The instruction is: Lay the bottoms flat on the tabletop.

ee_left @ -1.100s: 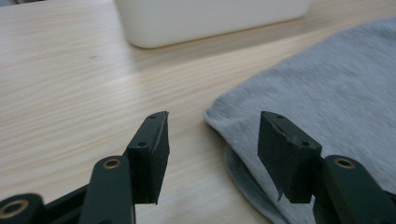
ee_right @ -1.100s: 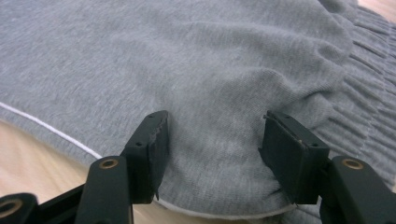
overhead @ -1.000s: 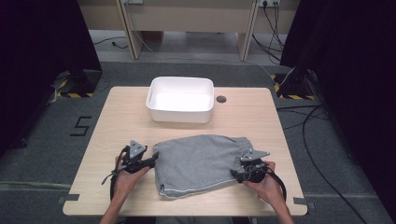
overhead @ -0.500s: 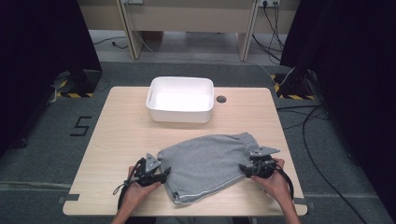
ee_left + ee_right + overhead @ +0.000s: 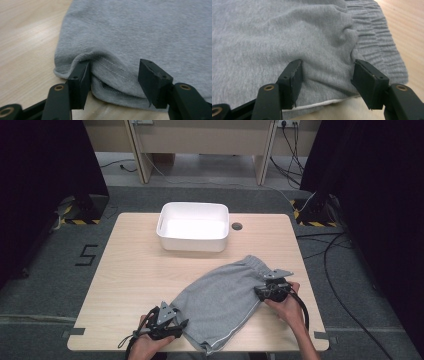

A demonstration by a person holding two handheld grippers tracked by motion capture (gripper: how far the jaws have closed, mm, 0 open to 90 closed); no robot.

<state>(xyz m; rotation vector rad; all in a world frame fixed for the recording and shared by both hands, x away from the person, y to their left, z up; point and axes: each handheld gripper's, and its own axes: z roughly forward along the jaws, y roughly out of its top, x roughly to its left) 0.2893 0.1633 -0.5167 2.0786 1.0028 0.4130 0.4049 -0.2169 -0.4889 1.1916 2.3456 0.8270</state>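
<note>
Grey shorts [image 5: 225, 302] lie flat on the near half of the table [image 5: 130, 265], set at a slant: the ribbed waistband [image 5: 260, 265] points toward the far right, and the hemmed leg end [image 5: 200, 340] lies close to the near edge. The fabric is a soft grey knit with a pale seam line along its lower edge. The left gripper [image 5: 167, 322], held in the person's left hand [image 5: 145, 345], is placed at the near left corner of the shorts. In the left gripper view its jaws stand apart, and a stitched fold of the hem [image 5: 110, 75] lies between them; the left jaw touches the cloth, while the right jaw stands clear of it. The right gripper [image 5: 270, 290], held in the right hand [image 5: 287, 307], is placed at the right edge of the shorts, just below the waistband. In the right gripper view its jaws are likewise spread, with a bunched ridge of grey cloth between them and the gathered waistband [image 5: 374, 45] to their upper right; the jaws are not pressed together on the fabric. A white bin [image 5: 193, 226] stands on the far half of the table, well apart from the shorts, beside a round cable hole [image 5: 237, 226].
</note>
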